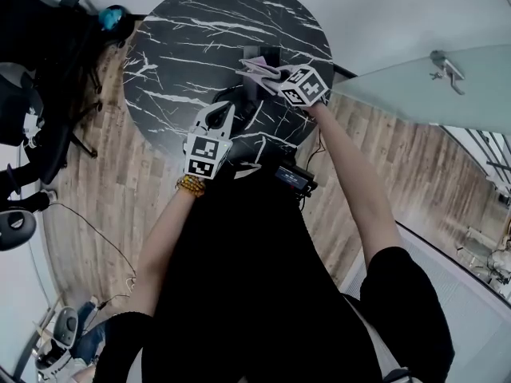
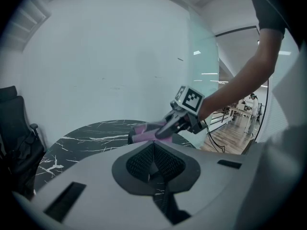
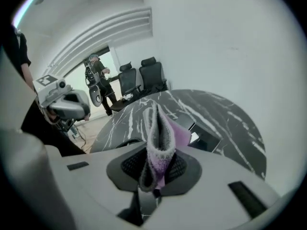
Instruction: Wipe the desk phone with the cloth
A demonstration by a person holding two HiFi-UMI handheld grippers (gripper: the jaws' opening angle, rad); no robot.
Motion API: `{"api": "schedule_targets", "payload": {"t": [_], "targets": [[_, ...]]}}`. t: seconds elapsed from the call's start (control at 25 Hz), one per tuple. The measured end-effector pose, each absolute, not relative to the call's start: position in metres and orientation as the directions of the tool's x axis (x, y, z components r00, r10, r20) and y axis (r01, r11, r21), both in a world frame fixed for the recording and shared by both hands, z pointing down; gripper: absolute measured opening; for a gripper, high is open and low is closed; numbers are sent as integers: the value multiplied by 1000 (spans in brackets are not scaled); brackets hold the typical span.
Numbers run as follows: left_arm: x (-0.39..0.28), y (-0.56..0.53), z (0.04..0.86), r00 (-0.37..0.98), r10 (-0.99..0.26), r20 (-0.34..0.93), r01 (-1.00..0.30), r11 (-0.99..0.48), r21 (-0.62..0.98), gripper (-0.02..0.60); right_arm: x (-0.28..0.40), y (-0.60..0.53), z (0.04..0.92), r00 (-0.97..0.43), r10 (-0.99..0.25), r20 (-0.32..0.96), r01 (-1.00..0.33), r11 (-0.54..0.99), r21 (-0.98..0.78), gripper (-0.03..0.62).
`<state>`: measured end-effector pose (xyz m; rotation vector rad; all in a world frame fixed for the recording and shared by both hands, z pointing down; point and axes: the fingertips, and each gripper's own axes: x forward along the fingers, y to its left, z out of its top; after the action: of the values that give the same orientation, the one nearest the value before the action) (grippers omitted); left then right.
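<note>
Cloth [image 3: 160,140] first: we pinch the pink, fuzzy cloth tight in our right gripper [image 1: 254,69], with the jaws closed on its folded end. Its long side points straight out from the jaws, over the dark desk phone [image 1: 270,53] on the round black table [image 1: 176,38]. We cannot tell if they touch. Our left gripper [image 2: 153,163] is squeezed together, holding nothing, above the table's near edge.
</note>
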<state>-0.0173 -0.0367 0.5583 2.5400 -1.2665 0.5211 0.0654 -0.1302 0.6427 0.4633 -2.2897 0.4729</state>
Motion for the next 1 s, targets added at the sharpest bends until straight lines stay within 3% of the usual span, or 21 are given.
{"api": "schedule_targets", "payload": {"t": [0.24,0.4,1.0], "targets": [[-20,-36,562,549,-714,435,-809,-585,62,14,86,-209,583,-598,-476,644,-572,817,73,63],[-24,-34,564,537,-717,444,-817,-574,60,14,97,-234,577,-540,-561,628,-591,783,191,63],[-26,-29,573,527,-707,472,-818,-573,55,14,90,-188,682,-485,-325,812,-510,859,40,64]]}}
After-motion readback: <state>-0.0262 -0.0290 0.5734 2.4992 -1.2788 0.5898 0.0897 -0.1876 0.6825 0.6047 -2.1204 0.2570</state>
